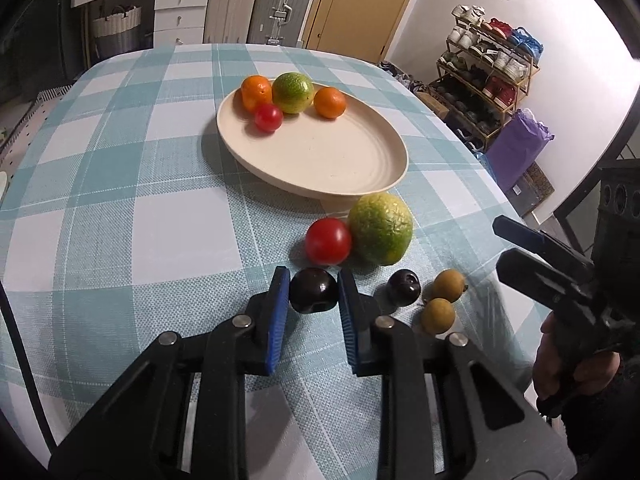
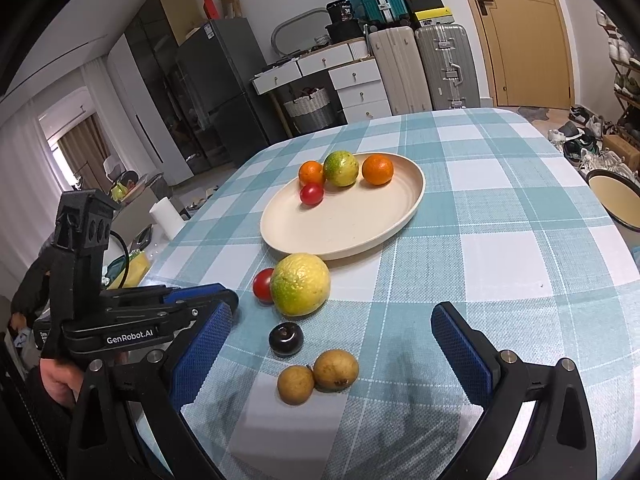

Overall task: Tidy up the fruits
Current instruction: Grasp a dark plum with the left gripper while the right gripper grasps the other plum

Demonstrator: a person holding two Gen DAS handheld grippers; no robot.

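Observation:
A cream plate (image 1: 320, 160) (image 2: 352, 220) holds two oranges, a green citrus and a small red tomato. On the cloth near its front lie a red tomato (image 1: 328, 241) (image 2: 262, 285), a large green-yellow citrus (image 1: 380, 228) (image 2: 300, 284), two dark plums and two brown longans (image 1: 438, 315) (image 2: 316, 376). My left gripper (image 1: 314, 290) is shut on one dark plum (image 1: 313, 290) resting at cloth level. The other plum (image 1: 404, 287) (image 2: 285, 338) lies free. My right gripper (image 2: 332, 336) is open and empty above the longans; it shows in the left wrist view (image 1: 500, 244).
The table has a blue-and-white checked cloth (image 1: 140, 200). A second cream dish (image 2: 616, 200) sits at its right edge. Suitcases, drawers and a shoe rack (image 1: 488, 76) stand beyond the table.

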